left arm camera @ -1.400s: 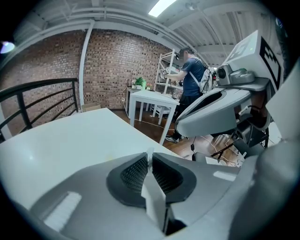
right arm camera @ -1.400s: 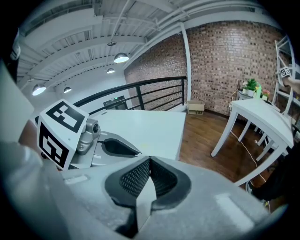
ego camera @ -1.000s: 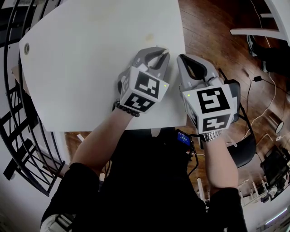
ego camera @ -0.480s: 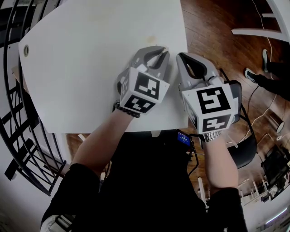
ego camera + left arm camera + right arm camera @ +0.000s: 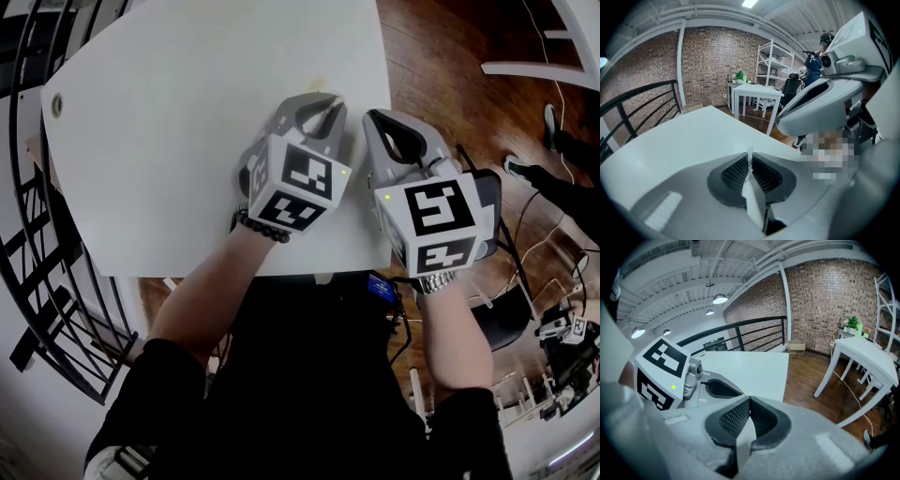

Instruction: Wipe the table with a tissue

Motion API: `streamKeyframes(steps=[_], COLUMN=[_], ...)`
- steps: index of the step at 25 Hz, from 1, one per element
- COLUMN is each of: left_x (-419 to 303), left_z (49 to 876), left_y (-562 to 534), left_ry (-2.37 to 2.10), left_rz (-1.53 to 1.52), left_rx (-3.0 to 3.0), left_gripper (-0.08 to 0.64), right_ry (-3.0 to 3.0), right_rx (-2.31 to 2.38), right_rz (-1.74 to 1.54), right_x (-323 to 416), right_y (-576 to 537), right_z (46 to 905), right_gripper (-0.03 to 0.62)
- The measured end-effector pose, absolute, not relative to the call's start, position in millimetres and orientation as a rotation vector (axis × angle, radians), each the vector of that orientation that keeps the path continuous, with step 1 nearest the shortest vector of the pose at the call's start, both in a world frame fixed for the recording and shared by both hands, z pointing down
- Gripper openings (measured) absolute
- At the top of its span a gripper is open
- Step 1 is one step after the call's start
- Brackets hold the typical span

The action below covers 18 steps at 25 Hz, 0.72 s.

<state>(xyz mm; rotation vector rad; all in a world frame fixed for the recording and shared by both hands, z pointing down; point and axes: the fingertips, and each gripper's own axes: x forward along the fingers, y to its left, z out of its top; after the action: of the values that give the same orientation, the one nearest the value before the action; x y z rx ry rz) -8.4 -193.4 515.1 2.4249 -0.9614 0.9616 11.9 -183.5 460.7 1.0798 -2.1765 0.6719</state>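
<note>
The white table (image 5: 187, 112) fills the upper left of the head view, and a faint yellowish stain (image 5: 314, 82) marks it just beyond the grippers. My left gripper (image 5: 323, 105) hovers over the table's near right part with its jaws closed. Beside it, my right gripper (image 5: 375, 118) sits at the table's right edge, jaws also together. In the left gripper view the ribbed pads (image 5: 736, 171) meet around a thin white sliver; I cannot tell what it is. The right gripper view shows its pads (image 5: 733, 418) pressed together. No tissue shows in any view.
A black metal railing (image 5: 28, 234) curves around the table's left side. Wooden floor (image 5: 441, 56) lies right of the table edge, with cables and a person's shoe (image 5: 553, 122). Another white table (image 5: 862, 352) and a shelf unit (image 5: 773, 61) stand farther off.
Both grippers have barely shifted, drifting slightly up and right in the head view. On the floor at right, a person's leg and shoe have come into view.
</note>
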Motion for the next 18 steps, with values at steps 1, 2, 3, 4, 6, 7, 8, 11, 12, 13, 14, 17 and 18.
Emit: streamKeyframes(steps=[1, 2, 3, 4, 6, 7, 8, 11, 12, 13, 14, 17, 18], left_x=[-9, -9, -10, -10, -12, -13, -14, -18, -18, -19, -19, -20, -22], left_z=[515, 515, 516, 516, 517, 517, 516, 514, 513, 513, 514, 514, 514], left_y=[-194, -195, -195, -196, -198, -199, -200, -203, -204, -204, -205, -206, -207], left_ry=[-0.961, -0.962, -0.963, -0.966, -0.974, -0.978, -0.982, -0.992, -0.993, -0.993, -0.991, -0.99, -0.995], left_rz=[0.966, 0.971, 0.975, 0.978, 0.979, 0.978, 0.978, 0.978, 0.978, 0.979, 0.98, 0.985, 0.986], left_rx=[2.423, 2.423, 2.423, 2.424, 2.421, 2.419, 2.416, 2.408, 2.405, 2.404, 2.402, 2.397, 2.395], left_gripper=[0.04, 0.04, 0.04, 0.04, 0.04, 0.04, 0.04, 0.04, 0.04, 0.04, 0.04, 0.04, 0.04], right_ry=[-2.177, -2.178, -2.178, -2.178, -2.178, -2.178, -2.177, -2.179, -2.18, -2.18, -2.181, -2.181, -2.181], right_rx=[1.079, 1.078, 1.077, 1.076, 1.074, 1.073, 1.072, 1.069, 1.069, 1.068, 1.068, 1.067, 1.067], right_rz=[0.672, 0.673, 0.672, 0.672, 0.672, 0.672, 0.672, 0.67, 0.67, 0.67, 0.67, 0.669, 0.669], right_x=[11, 11, 11, 11, 10, 10, 10, 8, 8, 7, 7, 4, 3], right_y=[-184, -185, -185, -185, -186, -186, -186, -187, -187, -188, -189, -191, -191], right_z=[461, 461, 461, 462, 463, 463, 463, 460, 460, 460, 460, 460, 460], right_gripper=[-0.008, -0.008, -0.008, -0.008, -0.008, -0.008, -0.008, -0.008, -0.008, -0.008, -0.008, -0.008, -0.008])
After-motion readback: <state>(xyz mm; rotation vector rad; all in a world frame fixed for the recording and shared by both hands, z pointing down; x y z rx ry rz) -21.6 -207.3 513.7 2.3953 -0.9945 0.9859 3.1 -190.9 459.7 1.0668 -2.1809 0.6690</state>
